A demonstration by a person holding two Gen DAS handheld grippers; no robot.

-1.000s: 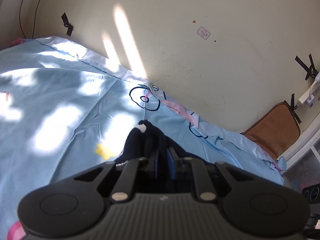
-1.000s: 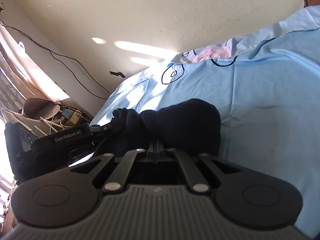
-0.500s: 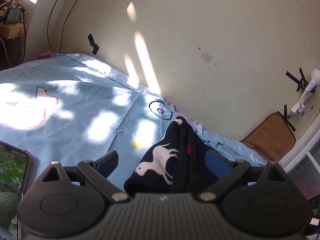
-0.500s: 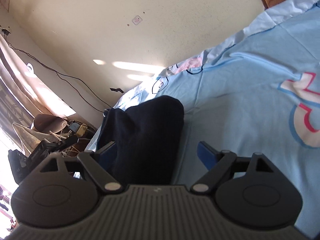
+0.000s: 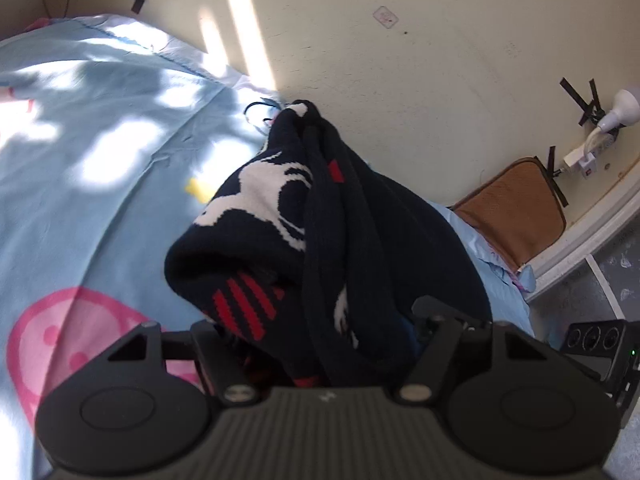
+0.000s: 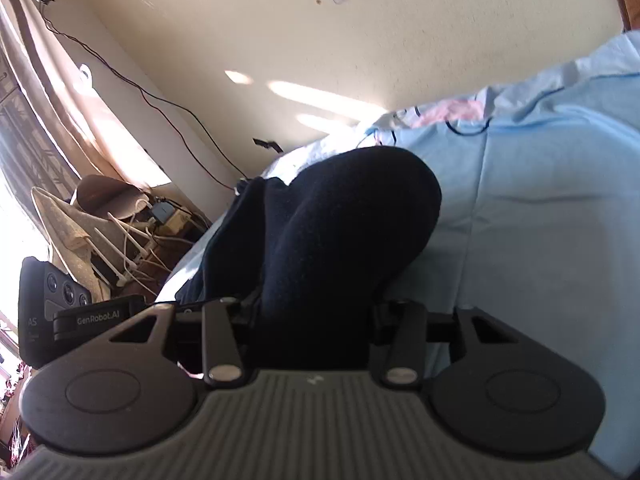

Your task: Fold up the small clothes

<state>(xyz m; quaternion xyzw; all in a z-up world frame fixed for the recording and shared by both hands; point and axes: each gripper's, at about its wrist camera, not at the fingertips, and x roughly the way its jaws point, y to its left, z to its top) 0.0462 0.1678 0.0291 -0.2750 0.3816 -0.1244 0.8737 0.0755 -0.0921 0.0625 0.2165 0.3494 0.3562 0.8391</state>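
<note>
Left wrist view: the left gripper (image 5: 316, 344) stands with its jaws spread wide, and a navy knit garment (image 5: 320, 216) with white and red pattern is bunched between them, lying on the light blue bedsheet (image 5: 92, 208); the fingertips are buried in cloth, so contact cannot be confirmed. A brown cushion (image 5: 516, 208) leans at the cream wall (image 5: 400, 80). Right wrist view: the right gripper (image 6: 316, 320) is likewise spread wide, with the dark garment (image 6: 340, 220) mounded between its jaws on the bedsheet (image 6: 552, 200). A tangle of cables (image 6: 136, 240) lies at left.
</note>
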